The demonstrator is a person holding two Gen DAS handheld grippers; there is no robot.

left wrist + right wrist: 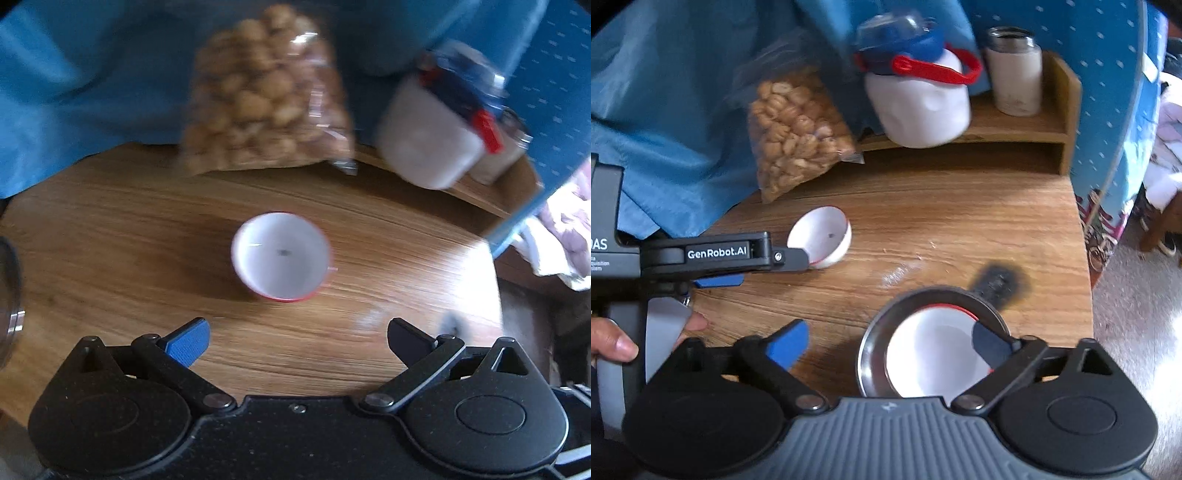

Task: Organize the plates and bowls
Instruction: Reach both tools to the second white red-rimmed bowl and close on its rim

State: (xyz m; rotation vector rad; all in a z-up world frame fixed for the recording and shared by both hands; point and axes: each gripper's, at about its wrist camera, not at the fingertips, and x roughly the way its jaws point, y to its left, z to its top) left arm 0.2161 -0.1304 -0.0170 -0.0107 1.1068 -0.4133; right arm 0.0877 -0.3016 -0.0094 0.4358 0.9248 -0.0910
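Small bowl (pixel 282 254) sits on the table (pixel 110 240) ahead of the spread, empty left claw (pixel 297 341).

left claw (pixel 783 256) | side label "GenRobot.AI" | body lettering cut off, unreadable

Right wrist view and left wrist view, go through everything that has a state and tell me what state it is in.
Left gripper: jaws open, nothing between them.
Right gripper: jaws open, holding nothing.
Small red-rimmed bowl: alone on the table, tilted, empty.
Second bowl: nested in the metal plate, upright.
White jug: blue lid on.
Steel flask: upright, cap off.
Snack bag: full; seal unclear.
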